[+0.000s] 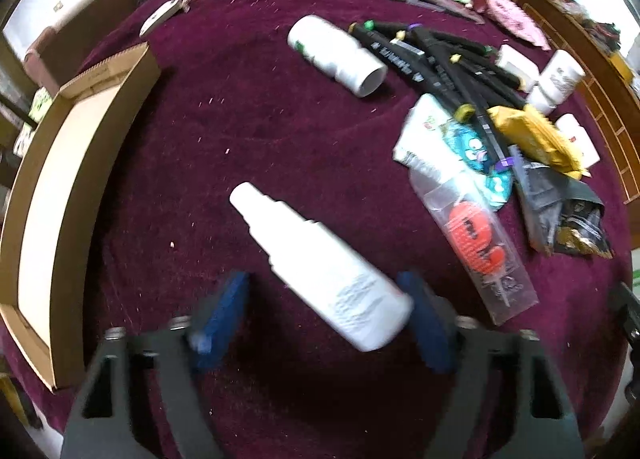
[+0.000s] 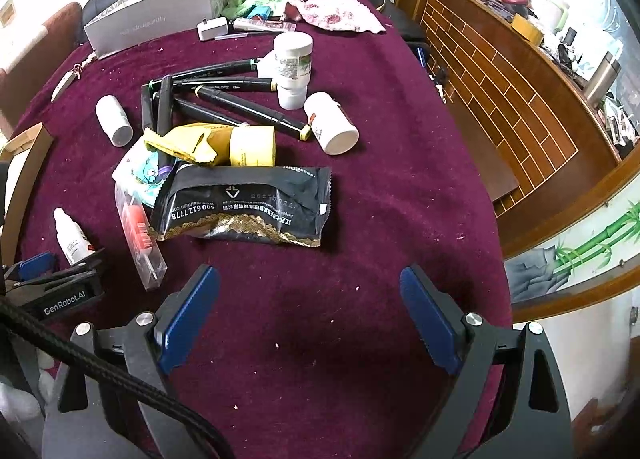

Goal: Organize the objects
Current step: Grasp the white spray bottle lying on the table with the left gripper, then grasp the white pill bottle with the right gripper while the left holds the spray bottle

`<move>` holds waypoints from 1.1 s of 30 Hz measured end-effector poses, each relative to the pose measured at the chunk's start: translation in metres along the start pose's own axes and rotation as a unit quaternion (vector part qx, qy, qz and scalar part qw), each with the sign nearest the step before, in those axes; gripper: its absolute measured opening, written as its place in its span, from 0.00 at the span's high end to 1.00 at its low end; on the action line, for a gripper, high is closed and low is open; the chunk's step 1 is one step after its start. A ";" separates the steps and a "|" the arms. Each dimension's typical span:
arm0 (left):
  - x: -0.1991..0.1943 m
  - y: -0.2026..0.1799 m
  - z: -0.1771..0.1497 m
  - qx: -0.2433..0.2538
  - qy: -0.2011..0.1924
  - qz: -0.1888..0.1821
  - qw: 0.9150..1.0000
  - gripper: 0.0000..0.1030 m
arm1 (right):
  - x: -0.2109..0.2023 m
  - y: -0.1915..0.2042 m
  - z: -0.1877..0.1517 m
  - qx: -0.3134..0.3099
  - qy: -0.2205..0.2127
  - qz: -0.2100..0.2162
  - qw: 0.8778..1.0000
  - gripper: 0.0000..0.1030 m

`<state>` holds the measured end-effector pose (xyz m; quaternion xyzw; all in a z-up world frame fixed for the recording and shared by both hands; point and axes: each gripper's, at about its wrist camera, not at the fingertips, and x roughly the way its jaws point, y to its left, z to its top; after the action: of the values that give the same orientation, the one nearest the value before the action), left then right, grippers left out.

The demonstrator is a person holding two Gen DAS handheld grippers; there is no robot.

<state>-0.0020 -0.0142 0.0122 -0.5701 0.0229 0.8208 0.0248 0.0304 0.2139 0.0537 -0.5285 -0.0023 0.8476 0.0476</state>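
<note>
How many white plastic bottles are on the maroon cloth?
5: white spray bottle between the left jaws; lying bottle left of the black markers; labelled jar behind them, smaller jar before it; red-labelled bottle lying right. Pile may hide more.

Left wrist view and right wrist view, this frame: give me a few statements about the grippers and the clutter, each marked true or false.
1. The left gripper is open around the white spray bottle. True.
2. The right gripper is clamped on the black snack packet. False: its jaws are wide apart over bare maroon cloth, short of the packet.
3. The cardboard box already holds several markers. False: no markers show inside it; the black markers lie in the pile.
4. The yellow packet lies against the black snack packet. True.
</note>
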 end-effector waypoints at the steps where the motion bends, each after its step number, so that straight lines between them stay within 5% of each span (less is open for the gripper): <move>1: -0.002 -0.001 0.001 0.004 -0.002 -0.002 1.000 0.51 | 0.001 0.001 0.000 0.000 0.001 0.000 1.000 0.10; 4: -0.008 0.021 -0.002 0.004 -0.001 -0.013 1.000 0.67 | 0.001 0.005 0.000 -0.003 0.003 0.002 1.000 0.10; 10: -0.003 0.013 0.005 -0.001 0.003 -0.071 0.997 0.67 | 0.000 0.012 0.000 -0.011 0.001 0.006 1.000 0.10; 14: -0.009 0.021 -0.004 -0.005 0.014 -0.148 0.989 0.67 | -0.001 0.016 0.000 -0.015 0.000 0.007 1.000 0.10; 17: -0.011 0.030 -0.005 -0.018 0.015 -0.163 0.986 0.67 | 0.000 0.017 0.000 -0.016 0.001 0.008 1.000 0.10; 21: -0.008 0.026 0.004 -0.034 0.016 -0.132 0.991 0.67 | 0.002 0.021 -0.001 -0.017 0.006 0.010 1.000 0.10; 29: -0.004 -0.018 0.002 0.057 -0.019 -0.025 0.998 0.67 | -0.004 0.034 0.001 -0.039 0.001 0.018 0.999 0.10; 33: -0.008 0.001 0.003 0.027 -0.003 -0.065 0.997 0.76 | -0.012 0.042 0.014 -0.050 -0.007 0.039 0.998 0.10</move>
<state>-0.0017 -0.0147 0.0201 -0.5670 0.0077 0.8183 0.0939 0.0197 0.1717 0.0683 -0.5243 -0.0248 0.8511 -0.0117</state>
